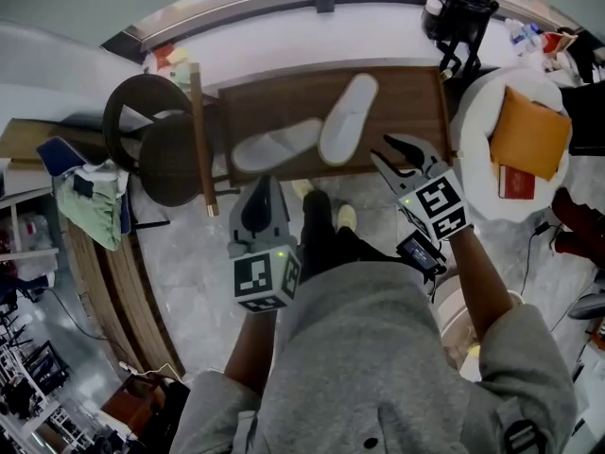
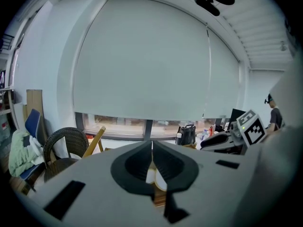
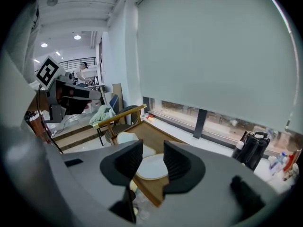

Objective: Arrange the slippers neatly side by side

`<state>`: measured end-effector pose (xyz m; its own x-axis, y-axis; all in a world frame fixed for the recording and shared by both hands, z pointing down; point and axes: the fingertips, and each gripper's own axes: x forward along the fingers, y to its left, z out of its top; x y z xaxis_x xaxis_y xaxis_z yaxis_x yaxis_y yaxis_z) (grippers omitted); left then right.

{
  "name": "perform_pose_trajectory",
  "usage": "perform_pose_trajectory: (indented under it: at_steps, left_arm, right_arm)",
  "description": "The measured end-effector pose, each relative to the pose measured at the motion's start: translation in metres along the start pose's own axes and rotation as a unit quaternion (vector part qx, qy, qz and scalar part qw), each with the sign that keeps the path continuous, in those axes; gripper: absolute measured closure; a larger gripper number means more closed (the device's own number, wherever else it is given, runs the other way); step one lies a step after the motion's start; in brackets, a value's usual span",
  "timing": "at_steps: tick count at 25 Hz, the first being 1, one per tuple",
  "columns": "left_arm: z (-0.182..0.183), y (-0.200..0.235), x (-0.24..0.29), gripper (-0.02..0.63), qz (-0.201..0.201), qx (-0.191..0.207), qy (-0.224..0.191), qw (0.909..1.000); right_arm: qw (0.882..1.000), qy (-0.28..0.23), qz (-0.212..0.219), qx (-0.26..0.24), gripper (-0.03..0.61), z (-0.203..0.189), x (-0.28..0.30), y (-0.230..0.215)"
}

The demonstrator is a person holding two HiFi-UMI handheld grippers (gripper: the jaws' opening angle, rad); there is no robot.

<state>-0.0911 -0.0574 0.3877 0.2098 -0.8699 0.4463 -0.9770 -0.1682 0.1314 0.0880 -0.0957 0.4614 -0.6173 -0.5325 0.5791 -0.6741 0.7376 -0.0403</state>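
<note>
Lying splayed in a V on the wooden surface (image 1: 406, 102), the two white slippers (image 1: 276, 146) look light, soft and floppy, so pinching each sole edge near the heel seems safest. The right claw (image 1: 380, 148) hangs open and empty; the left claw (image 1: 267, 182) is closed on nothing.

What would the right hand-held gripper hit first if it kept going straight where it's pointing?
Probably the nearer white slipper, lying on the wooden table and framed between its open jaws; depth is hard to judge.
</note>
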Motion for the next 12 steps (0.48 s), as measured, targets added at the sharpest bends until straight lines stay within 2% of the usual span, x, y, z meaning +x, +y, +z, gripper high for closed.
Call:
perform_pose_trajectory:
  at_steps: [5,12]
  left_arm:
    - [-0.003,0.011,0.014,0.595,0.000,-0.010,0.010,0.9999]
    - [-0.016,0.020,0.042,0.595,-0.012,-0.029,0.035,0.9989]
  right_arm:
    - [0.998,0.032,0.024,-0.051,0.448,-0.006,0.025,-0.003]
    - [0.988,0.086,0.061,-0.109,0.446,-0.027,0.065,-0.010]
